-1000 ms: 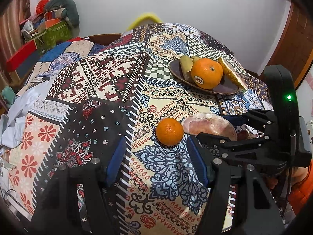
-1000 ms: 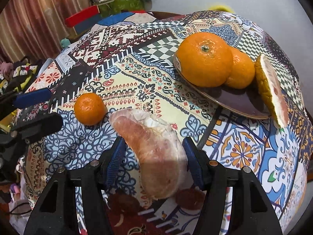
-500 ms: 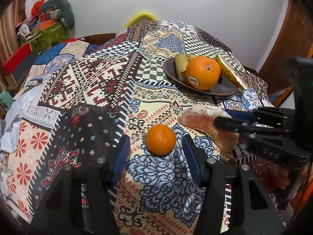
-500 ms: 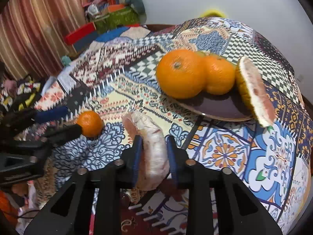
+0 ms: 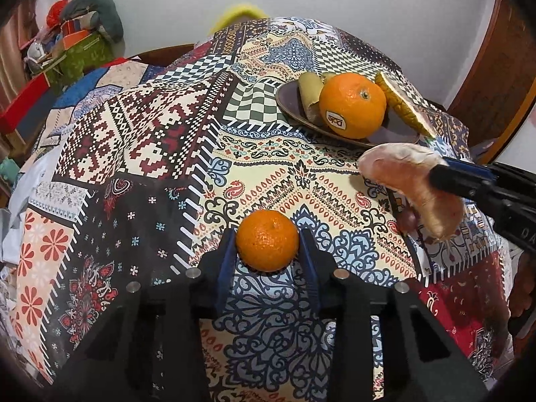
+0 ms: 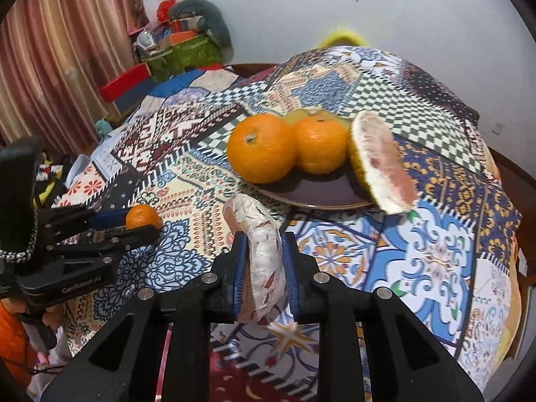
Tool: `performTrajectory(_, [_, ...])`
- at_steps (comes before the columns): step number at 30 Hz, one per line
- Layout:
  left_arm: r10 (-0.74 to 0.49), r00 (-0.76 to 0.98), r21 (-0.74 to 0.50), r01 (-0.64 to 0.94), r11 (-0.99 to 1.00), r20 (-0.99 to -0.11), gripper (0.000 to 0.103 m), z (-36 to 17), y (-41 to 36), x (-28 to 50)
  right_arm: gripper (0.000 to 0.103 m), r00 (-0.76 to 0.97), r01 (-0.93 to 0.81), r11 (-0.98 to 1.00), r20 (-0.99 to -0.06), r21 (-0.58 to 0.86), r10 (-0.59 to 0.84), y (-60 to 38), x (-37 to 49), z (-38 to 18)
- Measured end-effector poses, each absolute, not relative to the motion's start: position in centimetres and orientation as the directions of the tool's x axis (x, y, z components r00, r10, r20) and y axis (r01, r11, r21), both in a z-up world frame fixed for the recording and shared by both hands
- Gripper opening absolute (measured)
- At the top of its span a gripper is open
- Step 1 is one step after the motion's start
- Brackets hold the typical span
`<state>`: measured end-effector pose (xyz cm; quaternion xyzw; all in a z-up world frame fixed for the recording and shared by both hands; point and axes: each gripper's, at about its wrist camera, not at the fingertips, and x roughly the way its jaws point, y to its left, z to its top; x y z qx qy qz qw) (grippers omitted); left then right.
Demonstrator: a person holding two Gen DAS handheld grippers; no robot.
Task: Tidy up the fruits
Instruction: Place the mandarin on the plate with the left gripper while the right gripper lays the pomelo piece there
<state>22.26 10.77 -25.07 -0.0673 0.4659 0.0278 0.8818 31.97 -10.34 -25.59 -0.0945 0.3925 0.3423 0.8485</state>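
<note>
My left gripper (image 5: pixel 267 244) is shut on a small orange mandarin (image 5: pixel 267 239) that sits on the patterned cloth; it also shows in the right wrist view (image 6: pixel 142 217). My right gripper (image 6: pixel 263 258) is shut on a peeled pink pomelo segment (image 6: pixel 258 251) and holds it above the cloth; the segment shows in the left wrist view (image 5: pixel 408 181). Behind stands a dark plate (image 6: pixel 315 196) with a big orange (image 6: pixel 261 149), a second orange (image 6: pixel 320 144) and a pomelo wedge (image 6: pixel 382 160).
The patchwork cloth (image 5: pixel 167 140) covers a round table. A pale yellow fruit piece (image 5: pixel 310 92) lies at the plate's far side. Boxes and clutter (image 6: pixel 174 50) stand by the striped curtain (image 6: pixel 60 50) at back left. A white wall is behind.
My left gripper moved forward and shut on the mandarin. My right gripper shut on the pomelo segment and lifted it off the cloth toward the plate.
</note>
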Motion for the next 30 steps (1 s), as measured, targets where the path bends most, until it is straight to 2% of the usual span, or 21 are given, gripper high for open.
performTrajectory(14, [-0.009, 0.626, -0.074, -0.078, 0.994, -0.78, 0.036, -21.7, 9.6, 21.6, 0.019, 0.541, -0.607, 0.786, -0.663, 0.118, 0.518, -13.4, 31.9, -22.4])
performTrajectory(30, [-0.02, 0.71, -0.102, -0.074, 0.992, -0.704, 0.036, -17.5, 10.2, 26.4, 0.019, 0.606, -0.575, 0.808, -0.595, 0.131, 0.528, -13.9, 35.2, -20.0])
